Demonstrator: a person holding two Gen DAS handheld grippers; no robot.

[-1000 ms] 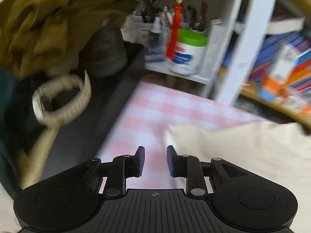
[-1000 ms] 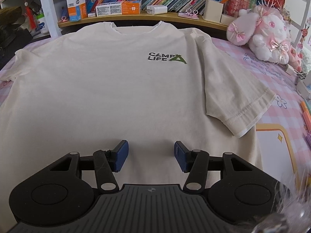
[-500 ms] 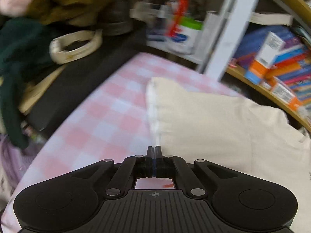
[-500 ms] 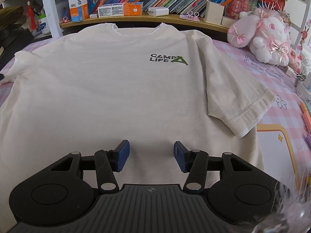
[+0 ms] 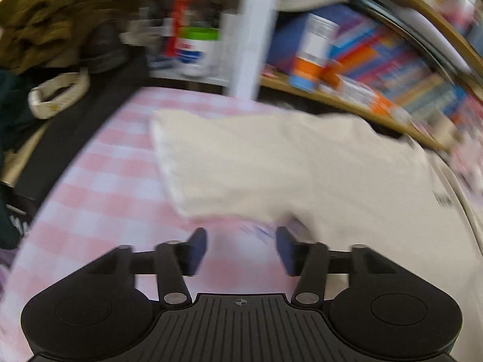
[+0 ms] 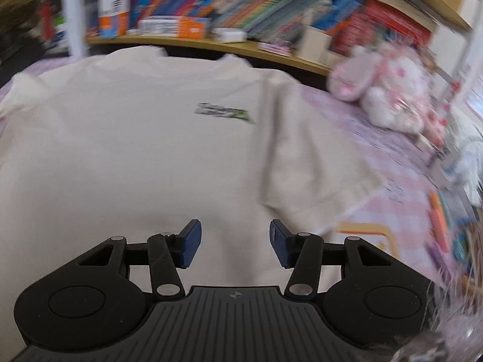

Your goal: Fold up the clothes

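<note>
- Pink-checked cloth (image 5: 99, 187) covered the surface you worked on, with a bookshelf (image 6: 241, 9) along its far edge.
- At the far left, an olive garment (image 5: 54, 15) and a webbing strap (image 5: 57, 96) lay heaped off the surface, well apart from the work.
- Your left gripper (image 5: 241, 249) hovered over bare checked cloth just beside the near edge of the sleeve (image 5: 229, 163); its fingers were spreading apart with nothing between them. I judge you placed it there to take that sleeve for the first fold.
- The cream T-shirt (image 6: 135, 150) lay spread flat, face up, collar toward the bookshelf, its small chest logo (image 6: 225, 113) showing. Laid out like that, it was probably ready to be folded, with no fold made yet.
- Your right gripper (image 6: 235, 246) hung above the lower body of the shirt, fingers apart and gripping nothing.
- The shirt's other sleeve (image 6: 317, 166) lay flat to the right of that gripper.
- A pink plush toy (image 6: 389, 90) sat at the far right, clear of the shirt.
</note>
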